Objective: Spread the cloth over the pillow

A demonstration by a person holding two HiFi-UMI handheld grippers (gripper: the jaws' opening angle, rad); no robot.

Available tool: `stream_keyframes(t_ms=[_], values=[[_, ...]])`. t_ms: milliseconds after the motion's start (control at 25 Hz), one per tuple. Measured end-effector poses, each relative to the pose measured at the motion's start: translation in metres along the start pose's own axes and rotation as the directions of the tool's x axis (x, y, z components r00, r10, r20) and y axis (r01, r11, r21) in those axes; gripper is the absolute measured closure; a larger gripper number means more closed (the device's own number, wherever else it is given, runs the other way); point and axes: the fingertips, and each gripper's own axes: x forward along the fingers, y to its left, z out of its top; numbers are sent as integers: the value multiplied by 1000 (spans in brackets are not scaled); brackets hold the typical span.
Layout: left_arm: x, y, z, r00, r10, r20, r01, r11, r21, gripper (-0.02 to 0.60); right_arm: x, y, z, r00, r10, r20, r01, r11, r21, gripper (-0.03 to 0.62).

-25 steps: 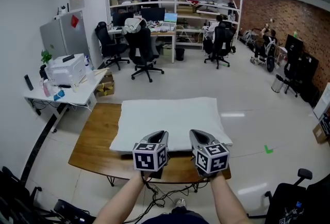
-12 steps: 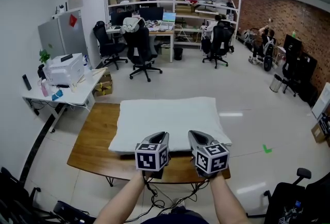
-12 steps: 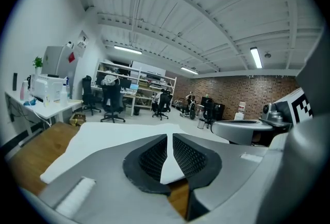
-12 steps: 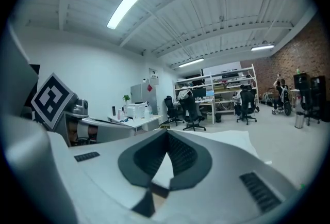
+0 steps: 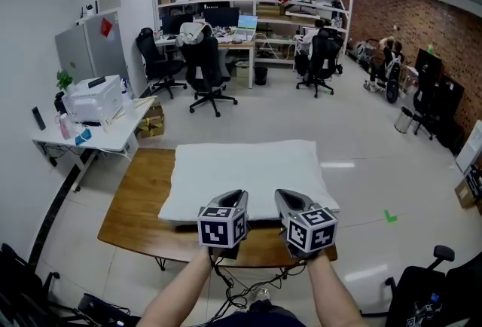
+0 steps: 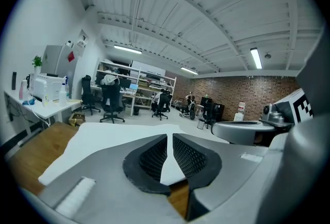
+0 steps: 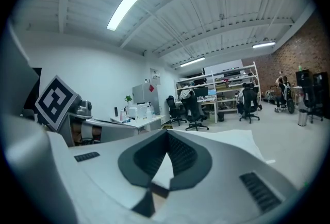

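The right gripper (image 7: 166, 132) has its jaws closed together. A white cloth (image 7: 232, 140) lies just past them.

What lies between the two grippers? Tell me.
Head view: only the near edge of the pillow and bare wooden table, between left gripper and right gripper.

A pillow (image 5: 245, 171) is laid on the bench (image 5: 139, 201) at frame centre, toward the bench's right end. The left gripper (image 5: 233, 196) and right gripper (image 5: 285, 196) are held side by side at the pillow's near edge. A side table (image 5: 113, 141) bearing a printer (image 5: 94, 99) is placed at left. Shelving (image 5: 256, 9) and office chairs (image 5: 207, 65) are seen behind.
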Motion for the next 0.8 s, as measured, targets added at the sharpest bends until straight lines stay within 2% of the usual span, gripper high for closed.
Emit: stream_keyframes(t_ms=[800], values=[[7,-3,-3,1000,3,-20,-3,1000,-5,540,-1,-4,3,1000,30,0,-30,999,13,591]])
